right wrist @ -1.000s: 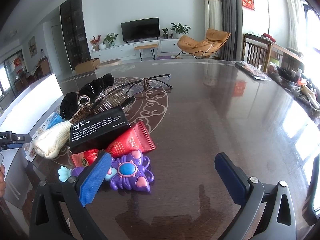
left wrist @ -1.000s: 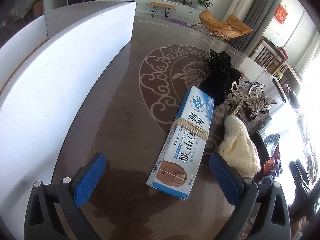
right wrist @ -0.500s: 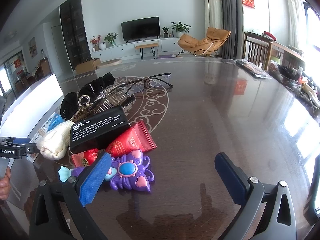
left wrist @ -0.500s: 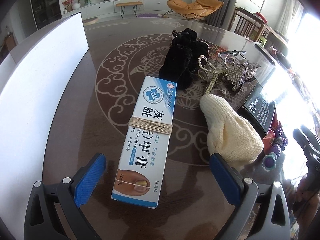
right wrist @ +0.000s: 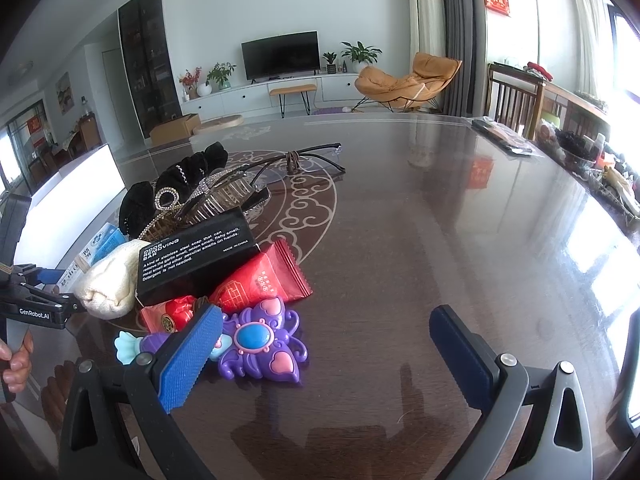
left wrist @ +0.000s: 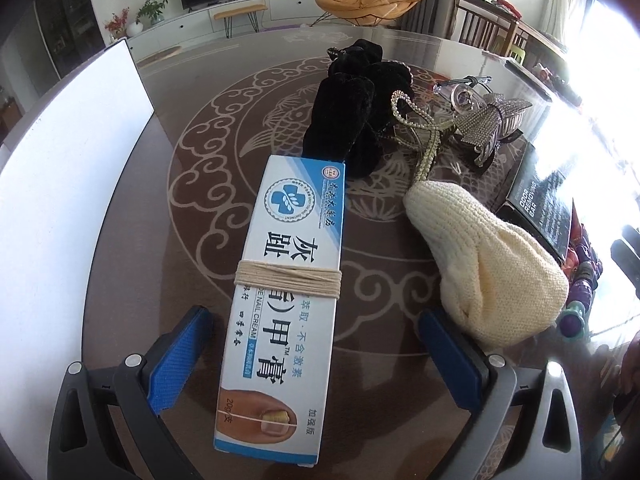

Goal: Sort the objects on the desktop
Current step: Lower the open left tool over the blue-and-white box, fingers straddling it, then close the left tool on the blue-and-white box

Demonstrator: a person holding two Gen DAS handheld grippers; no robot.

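- The cream box (left wrist: 280,312) looks light, stiff and crushable; grip its long sides below the string band (left wrist: 288,278).
- Left gripper (left wrist: 316,356) gapes wide astride the box, holding nothing.
- Right gripper (right wrist: 320,356) wide apart, empty.

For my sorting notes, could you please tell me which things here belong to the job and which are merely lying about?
Job: nail cream box, cream knitted pouch, black scrunchie, odor removing bar box, purple toy.

Lying about: television, orange lounge chair.
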